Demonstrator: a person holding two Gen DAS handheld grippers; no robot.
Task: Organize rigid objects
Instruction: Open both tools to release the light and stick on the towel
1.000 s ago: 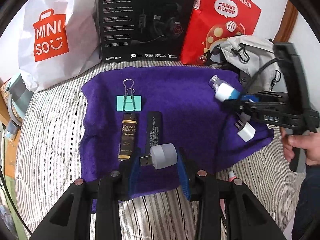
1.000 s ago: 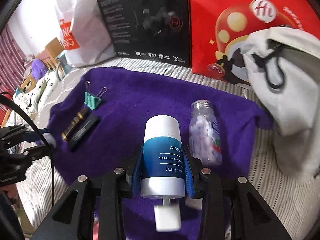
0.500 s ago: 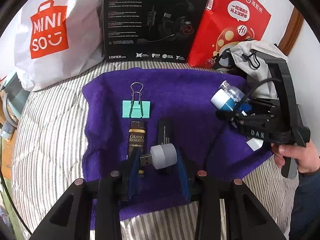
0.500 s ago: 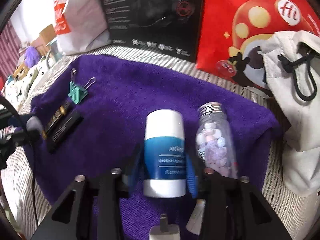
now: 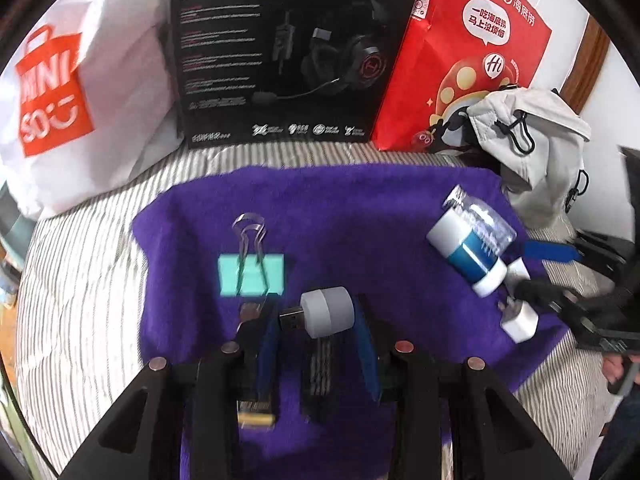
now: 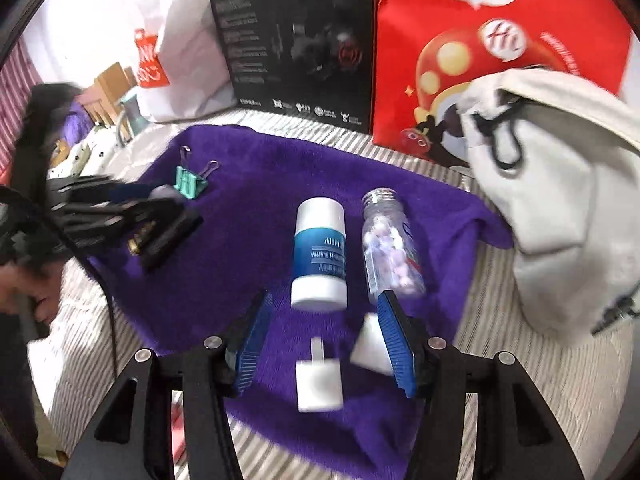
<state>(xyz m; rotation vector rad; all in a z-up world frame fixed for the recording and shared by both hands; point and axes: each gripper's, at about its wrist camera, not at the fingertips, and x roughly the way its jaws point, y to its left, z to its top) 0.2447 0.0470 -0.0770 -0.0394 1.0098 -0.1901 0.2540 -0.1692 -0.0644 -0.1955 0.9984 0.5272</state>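
The left gripper (image 5: 318, 320) is clamped on one small grey USB plug-in light (image 5: 326, 317), its metal connector pointing left, held just above the purple towel (image 5: 360, 208). Under its fingers lie two dark slim things side by side: one gold-ended stick (image 5: 256, 412) and one black flat stick (image 5: 318, 376). Just beyond them sits one teal binder clip (image 5: 252, 274), its wire handles pointing away toward the boxes.

Over on the other side, the right gripper (image 6: 324, 336) stands with its blue pads spread and nothing between them. Just ahead of its fingertips lies one blue-and-white Vaseline tube (image 6: 320, 254) on its side, and right beside that, nearly parallel, one clear bottle of small pastel pieces (image 6: 390, 246). Closer in, between the pads, there are two small white items: one white plug (image 6: 318, 386) and one white wedge-shaped piece (image 6: 372, 346) touching the right pad; what that second one is I can't make out.

So eight small objects in all, seven on the towel and one held. The towel lies on a striped bedcover (image 5: 80, 300). Along the back stand three things: one white Miniso bag (image 5: 76, 92), one black headset box (image 5: 288, 52) and one red paper bag (image 5: 472, 52). One grey drawstring pouch (image 6: 560, 208) slumps at the towel's right edge.
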